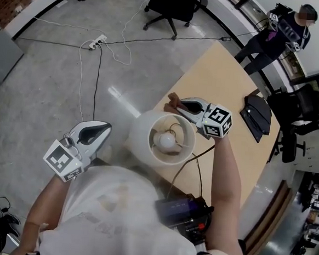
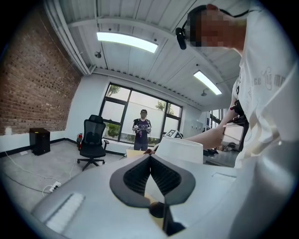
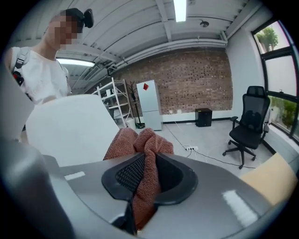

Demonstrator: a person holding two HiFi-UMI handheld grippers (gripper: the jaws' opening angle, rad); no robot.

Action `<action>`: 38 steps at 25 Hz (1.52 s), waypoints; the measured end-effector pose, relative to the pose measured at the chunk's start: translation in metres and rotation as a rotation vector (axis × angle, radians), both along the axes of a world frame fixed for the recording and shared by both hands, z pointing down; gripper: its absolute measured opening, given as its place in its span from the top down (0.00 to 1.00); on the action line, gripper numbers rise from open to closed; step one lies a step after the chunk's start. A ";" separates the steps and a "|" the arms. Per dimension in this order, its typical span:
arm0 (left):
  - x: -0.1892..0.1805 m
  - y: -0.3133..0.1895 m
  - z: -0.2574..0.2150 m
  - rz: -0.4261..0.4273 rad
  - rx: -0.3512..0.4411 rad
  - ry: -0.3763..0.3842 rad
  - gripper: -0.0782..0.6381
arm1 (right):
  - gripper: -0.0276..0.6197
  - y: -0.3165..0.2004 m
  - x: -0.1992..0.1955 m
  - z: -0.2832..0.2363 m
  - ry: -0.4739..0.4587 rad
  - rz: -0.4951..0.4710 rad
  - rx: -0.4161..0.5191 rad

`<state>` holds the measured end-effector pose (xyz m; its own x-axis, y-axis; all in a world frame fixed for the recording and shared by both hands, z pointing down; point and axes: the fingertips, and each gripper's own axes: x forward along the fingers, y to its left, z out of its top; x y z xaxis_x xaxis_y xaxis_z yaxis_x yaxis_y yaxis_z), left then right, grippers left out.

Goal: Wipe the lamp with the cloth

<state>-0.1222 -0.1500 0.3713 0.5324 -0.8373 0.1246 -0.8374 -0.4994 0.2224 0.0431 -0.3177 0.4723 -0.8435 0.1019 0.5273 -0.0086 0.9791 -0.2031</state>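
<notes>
Lamp [image 1: 144, 129] unbraced: right gripper [image 3: 145, 158] pinches cloth [image 3: 140, 140] beside it; left gripper [image 2: 150, 157] pressed together, empty. Hard swipe could topple it.

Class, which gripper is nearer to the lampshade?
Right. The right gripper, clamping the cloth, sits at the far rim of the lampshade; the left gripper hangs apart off its left side.

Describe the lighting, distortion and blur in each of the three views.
Head view: even light, a glare streak on the floor, lines bowing outward. Left gripper view: fisheye, dark corners, the ceiling light blown out, foreground soft. Right gripper view: same fisheye; cloth crisp between the fingers, lampshade flat white.
</notes>
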 end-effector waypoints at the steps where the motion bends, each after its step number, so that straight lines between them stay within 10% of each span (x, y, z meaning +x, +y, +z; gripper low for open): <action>1: 0.001 0.000 0.000 0.001 0.000 -0.001 0.89 | 0.83 -0.002 0.000 0.008 0.024 0.009 -0.002; 10: -0.002 0.002 0.006 -0.017 -0.001 0.010 0.89 | 0.83 -0.022 0.005 -0.026 0.015 0.014 0.080; 19: -0.005 0.009 0.008 -0.024 0.009 0.032 0.89 | 0.83 0.020 -0.036 -0.166 -0.168 -0.323 0.104; 27: -0.010 0.025 0.020 -0.045 -0.007 0.047 0.89 | 0.83 0.062 -0.071 -0.100 0.164 -0.659 -0.020; 38: -0.041 0.044 0.035 -0.121 -0.032 0.062 0.89 | 0.83 0.036 -0.098 0.047 0.492 -0.630 0.034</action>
